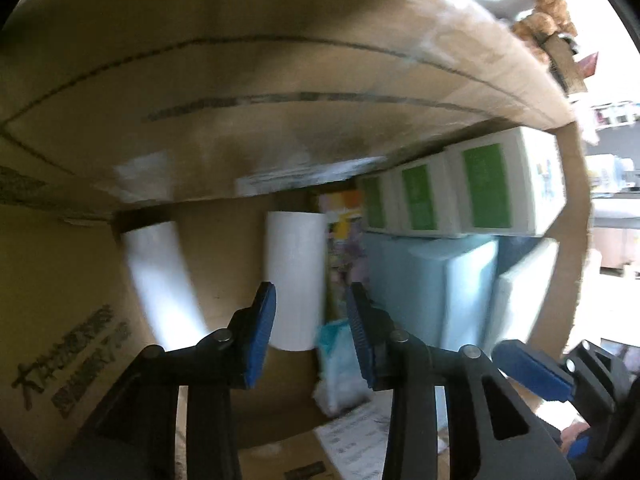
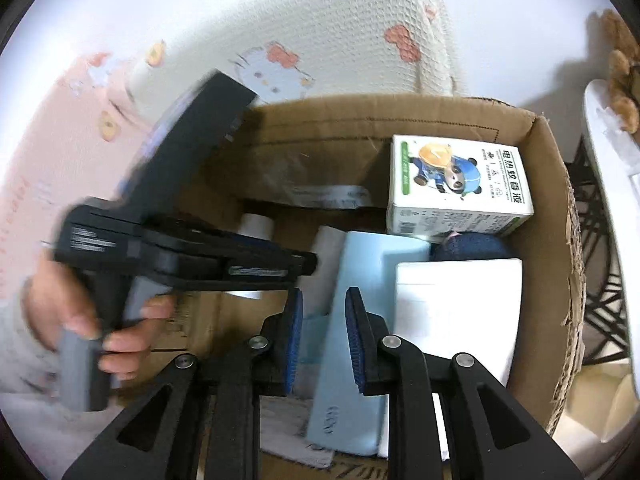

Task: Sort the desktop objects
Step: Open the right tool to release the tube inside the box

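Currently in the left gripper: nothing; its jaws stand half wide, pads bare.
Right gripper: drawn narrow, closed; nothing plainly pinched, though the light blue pack shows through the slit below it.
Task's things: already inside the cardboard box, under both tools.
Key relation: the white roll lies straight ahead of the left gripper, just off its left-hand finger, with its long axis running away from the tool along the line of the fingers.
Second roll: further out past the left-hand finger, blurred.
Nearer tool: the left, by my judgement; the right hangs over the blue pack instead.
Likely need: a small shift towards the left-hand finger to straddle the roll across its width.
Readable writing: 电热蚊香液 on the panda carton, ahead and right of the right gripper.
Green-panelled cartons: text too blurred.
Box-wall print: characters smeared, unreadable.
Person's hand: wrapped on the left tool's grey handle.
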{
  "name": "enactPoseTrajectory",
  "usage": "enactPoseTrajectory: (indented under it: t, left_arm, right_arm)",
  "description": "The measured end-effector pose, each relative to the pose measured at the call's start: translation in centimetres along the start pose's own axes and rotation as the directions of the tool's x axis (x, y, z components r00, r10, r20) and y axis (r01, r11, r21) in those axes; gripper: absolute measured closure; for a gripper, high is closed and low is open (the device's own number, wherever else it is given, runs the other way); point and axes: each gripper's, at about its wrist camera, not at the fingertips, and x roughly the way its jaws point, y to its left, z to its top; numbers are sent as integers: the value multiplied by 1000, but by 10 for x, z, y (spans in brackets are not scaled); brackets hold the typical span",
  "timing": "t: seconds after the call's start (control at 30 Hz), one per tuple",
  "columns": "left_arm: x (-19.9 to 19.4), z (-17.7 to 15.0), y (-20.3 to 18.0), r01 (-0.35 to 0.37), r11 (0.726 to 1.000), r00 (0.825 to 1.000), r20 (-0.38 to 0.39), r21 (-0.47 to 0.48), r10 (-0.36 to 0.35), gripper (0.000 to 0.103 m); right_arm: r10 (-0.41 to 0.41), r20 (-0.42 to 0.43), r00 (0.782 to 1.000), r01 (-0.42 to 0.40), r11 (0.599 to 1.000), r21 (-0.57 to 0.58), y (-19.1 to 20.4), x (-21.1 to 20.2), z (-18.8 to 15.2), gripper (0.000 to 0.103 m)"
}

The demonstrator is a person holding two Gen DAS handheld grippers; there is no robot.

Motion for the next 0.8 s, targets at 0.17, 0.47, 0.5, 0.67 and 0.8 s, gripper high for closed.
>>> enactPoseTrajectory:
  t: [0.17,0.47,0.5,0.67,0.8]
  left_arm:
    - [4,-12,3,75,991,997,15,-110,-74,97]
    - [29,-9,27,161,934,986,10,-318,-167,99]
    - [32,-7,27,171,933,984,5,-318,-179,99]
    - [43,-3,25,214,909,973,-9,-357,-232,97]
    - [18,-10,22,101,922,993,96,-375,-70,97]
  right_arm:
    - [-69,17,997,69,998,-5,13,1,12,84]
    - [-84,25,996,85,996,-6,12,29,22,84]
    - [-82,23,996,82,997,-6,16,23,25,84]
    - [-74,8,997,74,997,9,11,27,27,84]
    - [-68,-18,998,68,998,9,12,34,29,84]
